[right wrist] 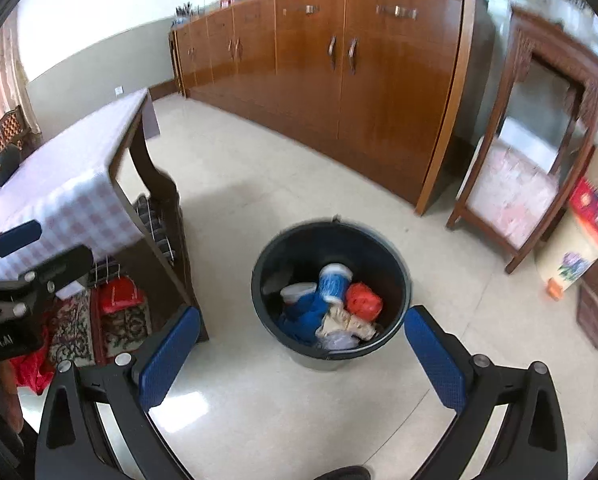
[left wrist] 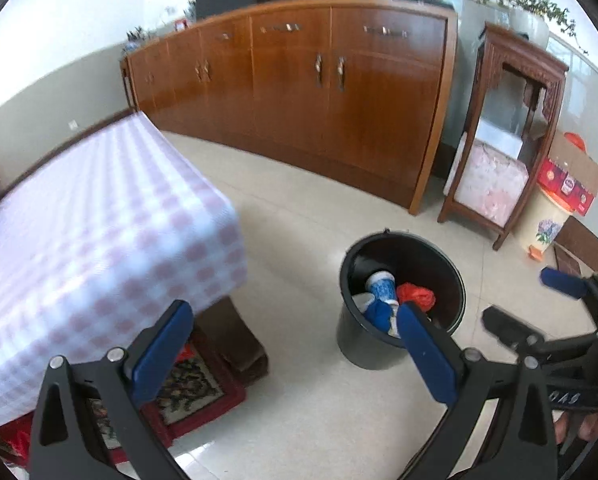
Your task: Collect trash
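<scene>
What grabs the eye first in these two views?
The black bucket on the pale tiled floor, mid-frame in the right wrist view, holding a blue-and-white cup, a red bag and blue cloth. Both sets of tongs, right and left, hang open and empty above the floor. Behind stands a long brown cabinet; a checked tablecloth fills the left.

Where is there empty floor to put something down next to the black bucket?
Bare tile lies between the bucket and the wooden cabinet, and between the bucket and the open right gripper. The checked tabletop looks bare too. It is crowded under the table, with rugs and red bags, and inside the bucket.
</scene>
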{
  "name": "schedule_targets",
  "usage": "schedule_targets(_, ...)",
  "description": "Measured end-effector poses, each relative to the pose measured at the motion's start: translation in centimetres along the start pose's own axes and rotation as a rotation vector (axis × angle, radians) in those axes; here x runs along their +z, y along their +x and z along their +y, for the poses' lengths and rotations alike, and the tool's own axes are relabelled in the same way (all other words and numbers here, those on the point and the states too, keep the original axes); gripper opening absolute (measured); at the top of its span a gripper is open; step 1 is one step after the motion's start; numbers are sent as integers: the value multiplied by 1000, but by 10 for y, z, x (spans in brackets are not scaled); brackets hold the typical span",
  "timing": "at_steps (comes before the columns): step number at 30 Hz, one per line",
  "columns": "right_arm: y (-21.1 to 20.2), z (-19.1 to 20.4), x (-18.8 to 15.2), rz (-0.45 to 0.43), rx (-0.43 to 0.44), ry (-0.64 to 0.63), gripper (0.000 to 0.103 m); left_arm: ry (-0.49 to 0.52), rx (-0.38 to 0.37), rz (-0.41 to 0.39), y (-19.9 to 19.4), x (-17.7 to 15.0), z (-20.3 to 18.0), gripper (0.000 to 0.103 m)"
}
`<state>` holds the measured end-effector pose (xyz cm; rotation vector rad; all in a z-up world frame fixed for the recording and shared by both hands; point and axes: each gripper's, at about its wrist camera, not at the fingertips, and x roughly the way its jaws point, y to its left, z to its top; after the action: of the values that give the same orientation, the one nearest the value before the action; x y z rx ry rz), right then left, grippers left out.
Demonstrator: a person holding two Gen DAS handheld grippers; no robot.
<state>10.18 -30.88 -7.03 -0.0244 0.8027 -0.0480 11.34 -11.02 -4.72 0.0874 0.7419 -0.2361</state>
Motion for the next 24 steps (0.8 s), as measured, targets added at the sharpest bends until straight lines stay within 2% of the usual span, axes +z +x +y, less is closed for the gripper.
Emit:
schedule_targets(3, -35, 11, 5, -61, -30, -14, 103, 3, 33, -46, -25, -1, 5, 102)
schedule_targets(6, -62, 18, 3, -103, -34, 5, 103, -14, 42, -58, -40, -3, 12, 103)
schedule_targets(9, -81, 25, 1, -121, -43, 24, 103, -42, 46, -60, -54, -4, 20, 103)
schedule_targets(13, -98, 38, 0, -136, -49, 14, 103, -21, 90, -103, -80, -5, 21, 103)
schedule_targets(24, -158, 56, 11, -238, -70, -26, 103, -67, 85, -187, -129, -6, 26, 103)
